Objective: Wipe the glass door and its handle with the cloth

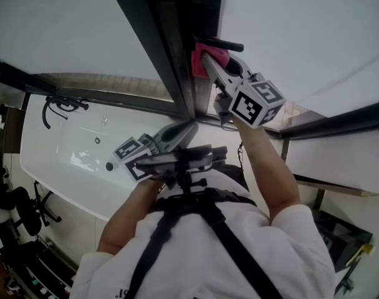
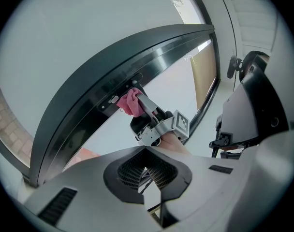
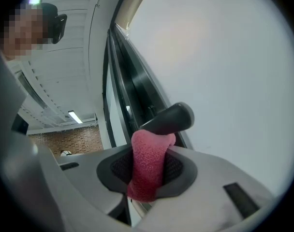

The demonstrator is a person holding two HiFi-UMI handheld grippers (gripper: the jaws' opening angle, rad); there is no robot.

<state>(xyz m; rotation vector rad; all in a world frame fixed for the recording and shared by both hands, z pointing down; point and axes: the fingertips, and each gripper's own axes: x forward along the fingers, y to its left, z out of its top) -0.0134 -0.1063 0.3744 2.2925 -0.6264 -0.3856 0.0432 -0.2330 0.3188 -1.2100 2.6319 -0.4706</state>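
Observation:
My right gripper [image 1: 209, 62] is raised to the dark door frame [image 1: 171, 55] and shut on a pink cloth [image 1: 203, 58]. The cloth [image 3: 148, 161] is pinched between the pads and its top presses against the black lever handle [image 3: 170, 119]. Frosted glass [image 3: 224, 57] fills the area to the right of the handle. From the left gripper view, the cloth [image 2: 130, 102] sits against the frame beside the lock plate, with the right gripper [image 2: 143, 105] below it. My left gripper [image 1: 188, 128] hangs lower by the frame, shut and empty, its pads [image 2: 159, 170] together.
A white tub-like surface [image 1: 71, 154] with a black hooked fitting [image 1: 62, 104] lies to the left. Dark gear [image 1: 15, 229] stands at lower left and a black crate [image 1: 339, 235] at lower right. A chest harness [image 1: 183, 164] sits close under both arms.

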